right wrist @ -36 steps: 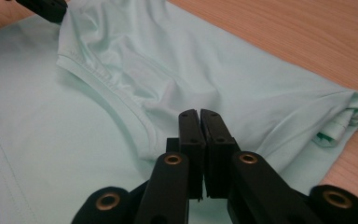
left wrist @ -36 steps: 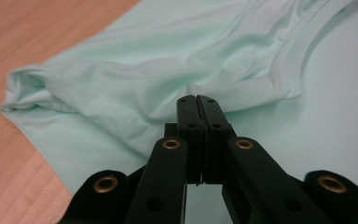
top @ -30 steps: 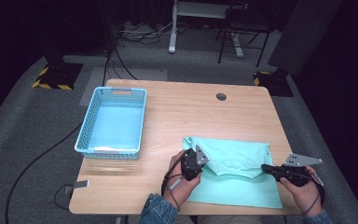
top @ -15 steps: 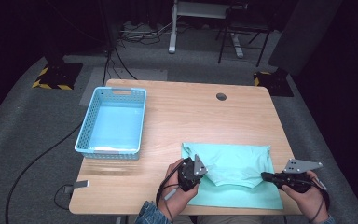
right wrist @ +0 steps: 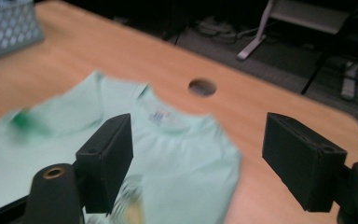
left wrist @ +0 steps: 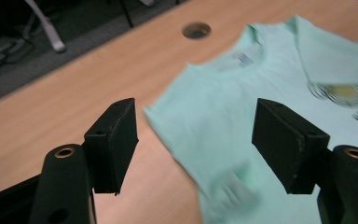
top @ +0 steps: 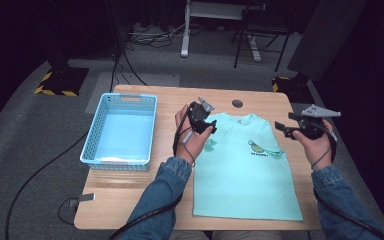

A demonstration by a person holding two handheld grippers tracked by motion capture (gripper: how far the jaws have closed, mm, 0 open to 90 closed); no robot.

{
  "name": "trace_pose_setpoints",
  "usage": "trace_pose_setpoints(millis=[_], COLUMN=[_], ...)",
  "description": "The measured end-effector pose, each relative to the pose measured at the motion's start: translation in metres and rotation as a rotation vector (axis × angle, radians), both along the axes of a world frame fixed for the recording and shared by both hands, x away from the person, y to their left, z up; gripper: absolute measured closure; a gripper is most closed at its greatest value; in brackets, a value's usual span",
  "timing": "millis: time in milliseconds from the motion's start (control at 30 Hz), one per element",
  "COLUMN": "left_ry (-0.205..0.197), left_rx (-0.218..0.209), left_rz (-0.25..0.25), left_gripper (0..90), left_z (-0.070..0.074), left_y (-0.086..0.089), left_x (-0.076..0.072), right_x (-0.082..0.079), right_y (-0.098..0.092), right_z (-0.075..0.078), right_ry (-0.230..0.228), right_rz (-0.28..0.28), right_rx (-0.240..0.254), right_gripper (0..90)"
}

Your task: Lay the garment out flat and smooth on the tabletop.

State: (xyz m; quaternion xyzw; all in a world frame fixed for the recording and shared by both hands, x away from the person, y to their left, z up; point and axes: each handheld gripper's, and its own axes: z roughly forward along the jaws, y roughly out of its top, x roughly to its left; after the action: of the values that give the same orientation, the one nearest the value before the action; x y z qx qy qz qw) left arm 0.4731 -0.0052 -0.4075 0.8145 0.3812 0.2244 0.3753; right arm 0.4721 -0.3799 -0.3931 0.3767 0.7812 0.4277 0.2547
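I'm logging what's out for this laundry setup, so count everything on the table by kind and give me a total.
Mint green T-shirt: 1
Light blue plastic basket: 1
Total: 2

Both lie on the wooden table; the T-shirt is spread flat, the basket stands left of it.
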Motion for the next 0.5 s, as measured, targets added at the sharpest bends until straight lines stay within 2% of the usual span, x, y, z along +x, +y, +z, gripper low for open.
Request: trace_pose_setpoints(millis=[167, 267, 400, 500], left_ry=[0.09, 0.125, 0.17, 0.189], left_rx=[0.01, 0.033, 0.043, 0.079], left_rz=[-0.044, -0.078, -0.097, -0.109], left_gripper=[30.3, 30.8, 29.7, 30.4], left_z=[-0.041, -0.058, -0.076, -0.087], left_y=[-0.004, -0.008, -0.011, -0.014], left_x=[-0.026, -0.037, -0.044, -0.047], right_x=[-0.019, -0.025, -0.028, -0.028], right_y=[0.005, 0.01, 0.015, 0.015], right_z=[-0.046, -0.068, -0.086, -0.096], right_ry=[0.112, 0.173, 0.226, 0.25], right_rz=[0.059, 0.087, 0.128, 0.146], right_rx=[-0.041, -0.07, -0.097, -0.119], right_gripper=[25.5, 25.5, 25.0, 24.6])
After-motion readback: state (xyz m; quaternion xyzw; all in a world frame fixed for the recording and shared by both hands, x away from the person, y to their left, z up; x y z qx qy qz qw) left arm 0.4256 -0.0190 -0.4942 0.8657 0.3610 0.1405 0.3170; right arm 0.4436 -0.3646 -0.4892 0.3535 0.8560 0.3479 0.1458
